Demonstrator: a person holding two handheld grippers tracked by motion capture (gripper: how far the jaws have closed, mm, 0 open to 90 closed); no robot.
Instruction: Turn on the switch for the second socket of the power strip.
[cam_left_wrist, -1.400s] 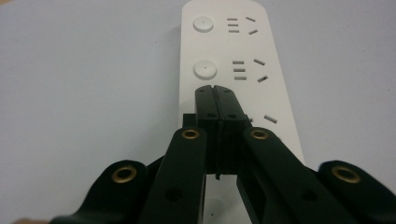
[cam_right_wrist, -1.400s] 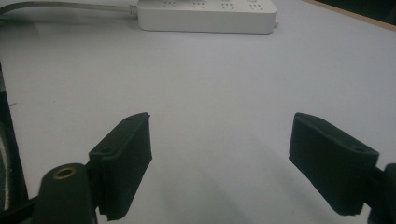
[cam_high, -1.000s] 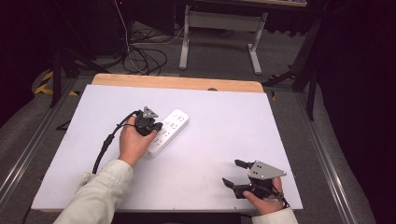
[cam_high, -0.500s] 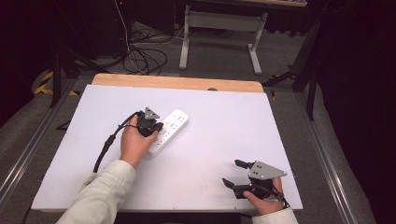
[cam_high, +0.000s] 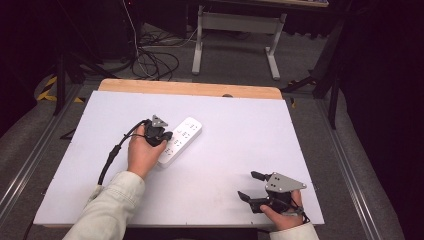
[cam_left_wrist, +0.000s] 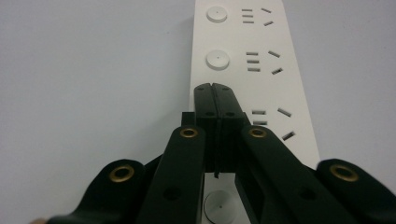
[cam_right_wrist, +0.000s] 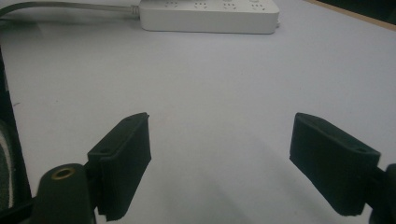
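while my left gripper (cam_left_wrist: 215, 88) keeps its jaws pressed together with nothing between them, their tips rest over the white power strip (cam_high: 180, 141), left of centre in the high view on the desk (cam_high: 235, 135). at lower right, my right gripper (cam_high: 248, 186) holds its jaws wide apart, empty, well apart from the strip.

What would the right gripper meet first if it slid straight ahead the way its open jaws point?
Probably the white power strip; the table between it and the right gripper looks bare, though depth is hard to judge.
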